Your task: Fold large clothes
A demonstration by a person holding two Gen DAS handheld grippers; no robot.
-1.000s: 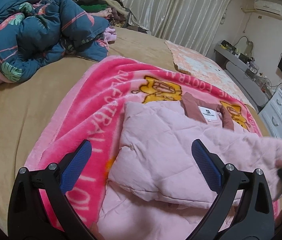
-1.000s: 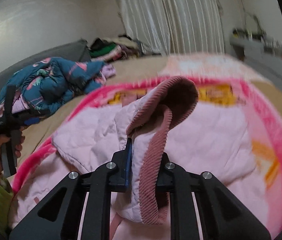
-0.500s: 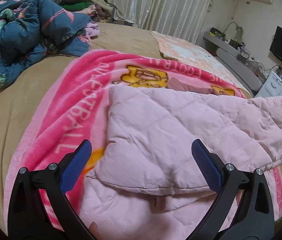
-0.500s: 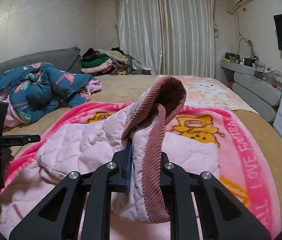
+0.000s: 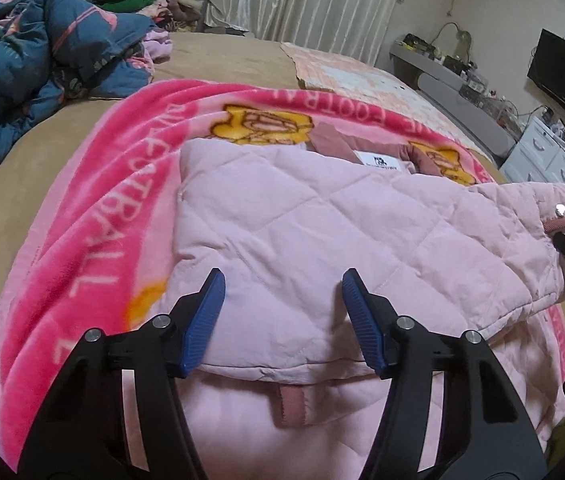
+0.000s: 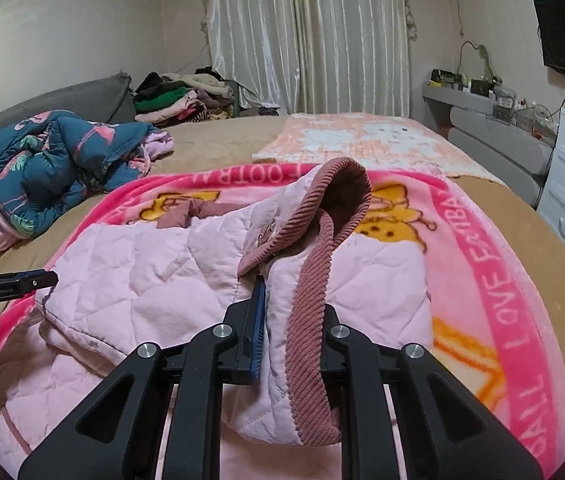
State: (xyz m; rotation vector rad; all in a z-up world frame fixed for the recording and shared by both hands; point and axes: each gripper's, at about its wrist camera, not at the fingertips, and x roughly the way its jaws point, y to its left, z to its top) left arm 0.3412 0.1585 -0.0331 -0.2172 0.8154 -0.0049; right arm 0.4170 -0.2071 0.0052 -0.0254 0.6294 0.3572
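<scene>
Even, dim-warm indoor light; soft shadows. Both views sharp, no motion blur. Strong fisheye bending, dark vignette at corners.

A pale pink diamond-quilted jacket [image 5: 322,240] with dusty-rose corduroy trim [image 6: 314,344] is lying on a hot-pink fleece blanket [image 5: 94,216] showing white lettering and yellow cartoon figures, over the tan bed [image 5: 10,184]; a navy flamingo-print duvet [image 6: 54,160] is sitting at its far-left corner.
</scene>
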